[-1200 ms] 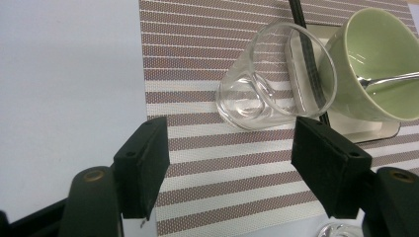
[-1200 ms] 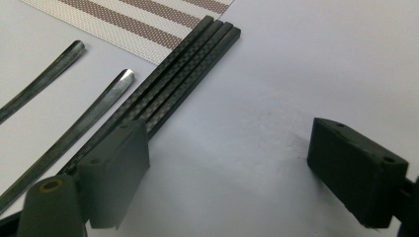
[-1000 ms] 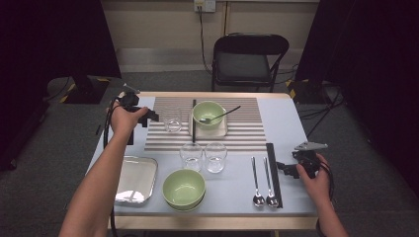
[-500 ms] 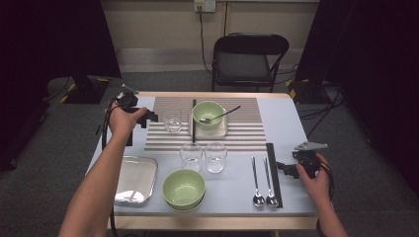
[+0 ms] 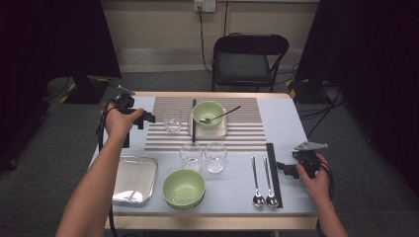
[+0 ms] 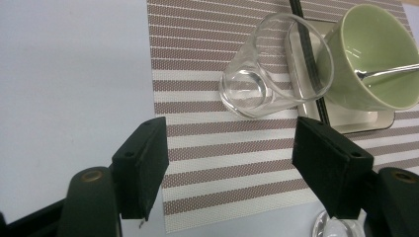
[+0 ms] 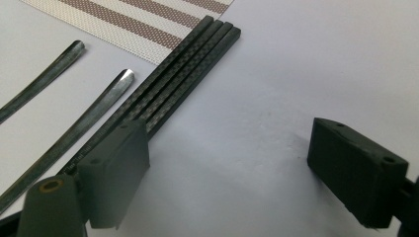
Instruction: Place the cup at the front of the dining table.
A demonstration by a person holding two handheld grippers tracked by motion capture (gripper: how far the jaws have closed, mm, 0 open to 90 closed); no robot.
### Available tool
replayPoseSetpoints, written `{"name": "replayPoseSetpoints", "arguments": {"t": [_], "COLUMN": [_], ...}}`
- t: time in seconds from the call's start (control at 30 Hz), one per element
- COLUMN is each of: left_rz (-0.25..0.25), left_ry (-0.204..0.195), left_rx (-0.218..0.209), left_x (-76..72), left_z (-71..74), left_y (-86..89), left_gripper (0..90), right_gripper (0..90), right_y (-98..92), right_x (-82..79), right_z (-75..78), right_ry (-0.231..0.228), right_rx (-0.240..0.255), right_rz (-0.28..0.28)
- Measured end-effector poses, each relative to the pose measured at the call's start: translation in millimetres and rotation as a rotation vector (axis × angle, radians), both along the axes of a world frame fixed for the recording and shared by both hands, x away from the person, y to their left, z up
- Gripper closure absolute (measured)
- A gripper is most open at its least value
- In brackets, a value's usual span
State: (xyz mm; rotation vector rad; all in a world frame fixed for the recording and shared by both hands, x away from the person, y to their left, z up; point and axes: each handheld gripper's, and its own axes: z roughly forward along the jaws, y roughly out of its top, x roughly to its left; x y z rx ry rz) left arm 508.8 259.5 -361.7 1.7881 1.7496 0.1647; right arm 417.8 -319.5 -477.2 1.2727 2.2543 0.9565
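Observation:
My left gripper (image 5: 146, 119) hovers at the left edge of the striped placemat (image 5: 237, 138), jaws open and empty. In the left gripper view the open jaws (image 6: 232, 163) face a clear glass (image 6: 272, 69) a short way ahead, untouched. Behind it a green bowl (image 6: 375, 59) with a spoon (image 6: 390, 73) in it sits on a white square plate (image 6: 356, 121). My right gripper (image 5: 284, 169) rests at the table's right, open and empty (image 7: 227, 163), beside black chopsticks (image 7: 183, 64).
Two more glasses (image 5: 191, 156) (image 5: 215, 156) stand mid-table, with a second green bowl (image 5: 184, 187) in front of them. A metal tray (image 5: 133, 177) lies at front left. Two spoons (image 5: 257, 180) lie left of the chopsticks (image 5: 273, 173). One black chopstick (image 5: 193, 121) lies beside the plate.

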Motion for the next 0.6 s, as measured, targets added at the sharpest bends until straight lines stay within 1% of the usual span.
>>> {"name": "replayPoseSetpoints", "arguments": {"t": [0.1, 0.13, 0.17, 0.23, 0.33, 0.4, 0.47, 0.5, 0.6], "left_rz": [-0.003, 0.002, 0.000, -0.003, 0.003, 0.001, 0.000, 0.002, -0.004], "left_ry": [0.002, 0.000, 0.002, 0.004, -0.002, -0.001, 0.000, -0.005, 0.000], "left_rx": [-0.003, 0.002, -0.013, -0.023, -0.026, -0.013, -0.024, -0.015, -0.022], "left_x": [-1.1, -1.5, -1.9, -2.2, -3.0, -3.9, -5.0, -5.6, -7.5], "left_z": [-0.7, -0.5, -0.6, -0.9, -1.0, -0.6, -1.2, -1.7, -2.3], "left_y": [1.7, 2.1, 2.6, 3.6, 4.2, 4.8, 4.7, 5.0, 6.1], "left_gripper": [30.1, 30.1, 30.1, 30.0, 29.8, 29.6, 29.6, 29.5, 29.3], "right_gripper": [15.3, 15.3, 15.3, 15.3, 15.3, 15.3, 15.3, 15.3, 15.3], "right_y": [0.0, 0.0, 0.0, -0.2, 0.0, 0.0, -0.1, -0.1, -0.1], "right_x": [0.0, 0.0, 0.1, 0.2, 0.1, 0.0, 0.1, 0.1, 0.1], "right_z": [0.0, 0.0, 0.0, 0.0, 0.0, 0.0, 0.0, 0.0, 0.0], "right_ry": [0.000, 0.000, 0.001, 0.000, 0.000, 0.000, 0.001, 0.001, 0.000], "right_rx": [0.000, 0.000, 0.001, -0.001, 0.001, 0.000, 0.001, 0.001, 0.000], "right_rz": [0.000, 0.000, 0.000, 0.001, 0.001, 0.000, 0.000, 0.000, 0.000]}}
